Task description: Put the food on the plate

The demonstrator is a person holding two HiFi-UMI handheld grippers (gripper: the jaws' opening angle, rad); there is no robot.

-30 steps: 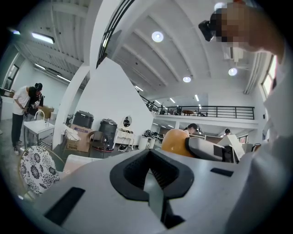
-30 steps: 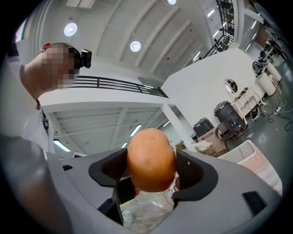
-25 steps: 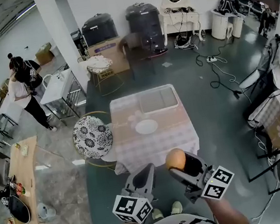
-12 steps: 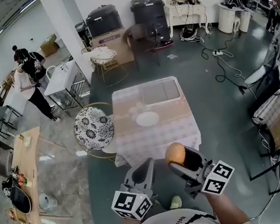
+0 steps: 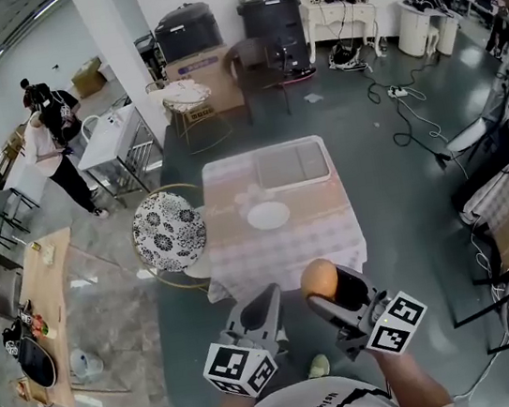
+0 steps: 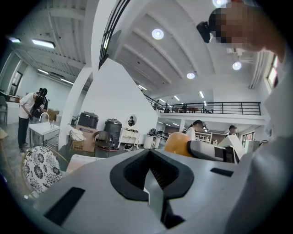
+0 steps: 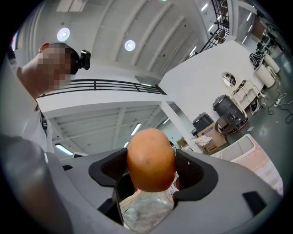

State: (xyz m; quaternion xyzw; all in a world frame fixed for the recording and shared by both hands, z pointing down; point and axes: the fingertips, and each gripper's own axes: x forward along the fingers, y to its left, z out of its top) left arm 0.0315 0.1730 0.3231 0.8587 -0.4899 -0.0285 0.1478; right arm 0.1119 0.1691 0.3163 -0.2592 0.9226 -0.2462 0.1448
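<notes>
One orange food [image 7: 151, 160] gripped in right tool [image 5: 330, 288], left tool [image 6: 149, 177] clenched empty, plate [image 5: 269, 216] well apart.

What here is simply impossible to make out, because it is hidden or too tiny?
- In its own view, the right gripper covers the sides of the food with its jaws, and what kind of food it is remains unclear.
- In the head view, the plate is too small to tell whether anything lies on it.
- In the head view, the tray is too small to show any contents.
</notes>
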